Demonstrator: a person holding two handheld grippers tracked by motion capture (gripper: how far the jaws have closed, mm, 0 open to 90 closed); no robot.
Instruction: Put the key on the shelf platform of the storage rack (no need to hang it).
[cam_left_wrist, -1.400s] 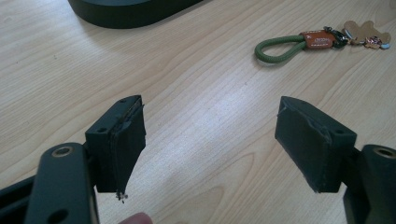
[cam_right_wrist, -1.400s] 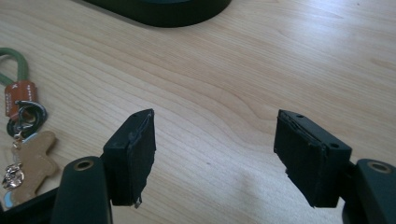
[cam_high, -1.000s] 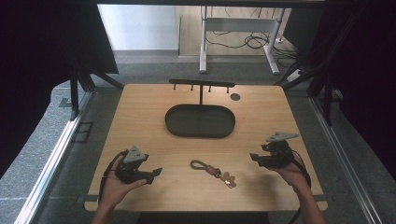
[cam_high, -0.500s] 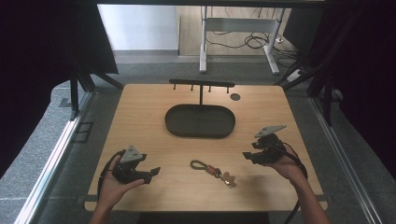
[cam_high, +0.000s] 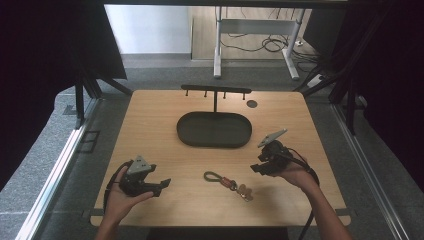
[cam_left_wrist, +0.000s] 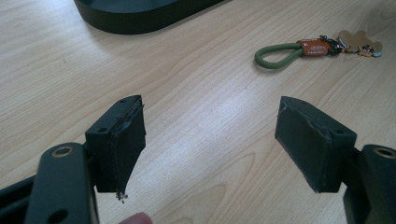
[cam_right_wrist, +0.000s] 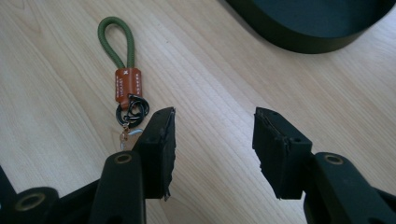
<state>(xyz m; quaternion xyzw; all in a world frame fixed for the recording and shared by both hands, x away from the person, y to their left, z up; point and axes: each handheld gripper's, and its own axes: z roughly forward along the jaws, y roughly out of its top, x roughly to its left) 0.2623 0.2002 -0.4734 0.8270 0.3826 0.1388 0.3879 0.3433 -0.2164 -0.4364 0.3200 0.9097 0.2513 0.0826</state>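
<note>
Looking down, high view: right tool (cam_high: 256, 168) held above the worktop (cam_high: 150, 125), just right of the keychain (cam_high: 228, 183); left tool (cam_high: 164, 184) resting in an upturned palm.
Left gripper view: jaws wide apart, nothing between them; keychain (cam_left_wrist: 308, 49) lying well ahead.
Right gripper view: jaws just been closing, part-open, empty; keychain (cam_right_wrist: 125, 74) beside the left jaw; tray (cam_right_wrist: 308, 23) beyond.

Keychain just off my right gripper

My right gripper (cam_right_wrist: 214, 140) has been closing, nothing between the jaws; green-looped keychain (cam_right_wrist: 125, 79) lies beside the left one, dark tray (cam_right_wrist: 299, 28) beyond.
</note>
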